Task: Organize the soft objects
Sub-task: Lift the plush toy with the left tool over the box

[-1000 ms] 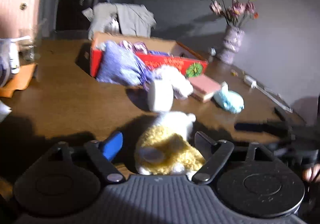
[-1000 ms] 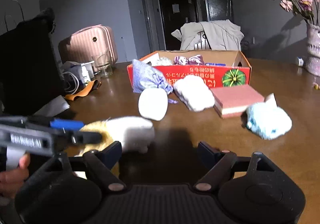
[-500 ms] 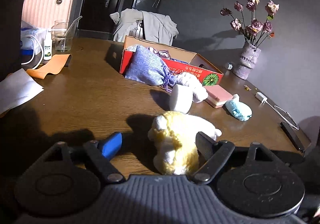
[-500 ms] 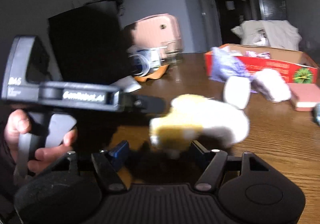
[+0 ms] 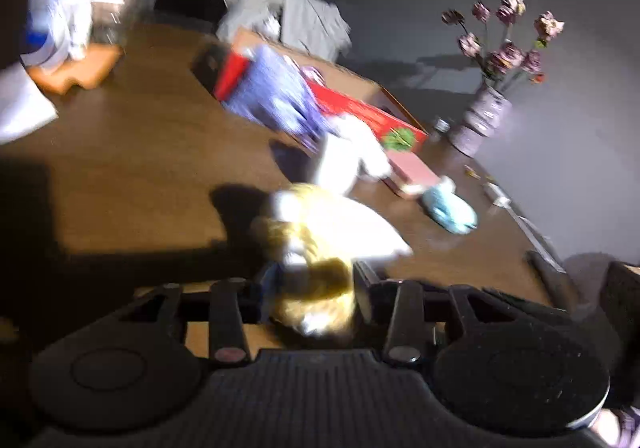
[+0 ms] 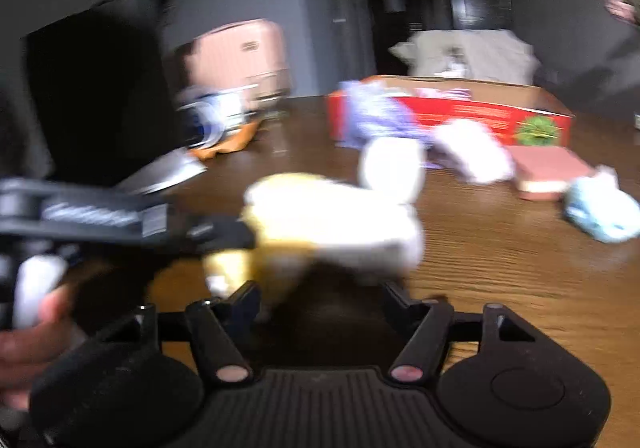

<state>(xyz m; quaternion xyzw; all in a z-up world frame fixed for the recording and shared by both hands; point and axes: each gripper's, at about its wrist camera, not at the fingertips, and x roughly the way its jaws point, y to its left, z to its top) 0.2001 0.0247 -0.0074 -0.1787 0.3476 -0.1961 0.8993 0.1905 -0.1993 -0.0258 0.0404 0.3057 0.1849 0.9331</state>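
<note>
A yellow and white plush toy lies on the brown table, blurred in both views. My left gripper has its jaws closing, and the fingers press in on the toy's yellow end. In the right wrist view the left tool's black body reaches in from the left to the plush toy, with a hand on its grip. My right gripper sits just in front of the toy's white end. Its jaws are closing, with the toy's underside at their tips and no pad pressing on it.
Behind stand a red cardboard box with soft items, a purple pouch, a white round pad, a white fluffy piece, a pink block and a light blue plush. A vase stands at the far right and a pink suitcase at the left.
The left jaws have narrowed from wide apart onto the toy's yellow end, and that view has tilted. The right jaws have narrowed a little and come close under the toy.
</note>
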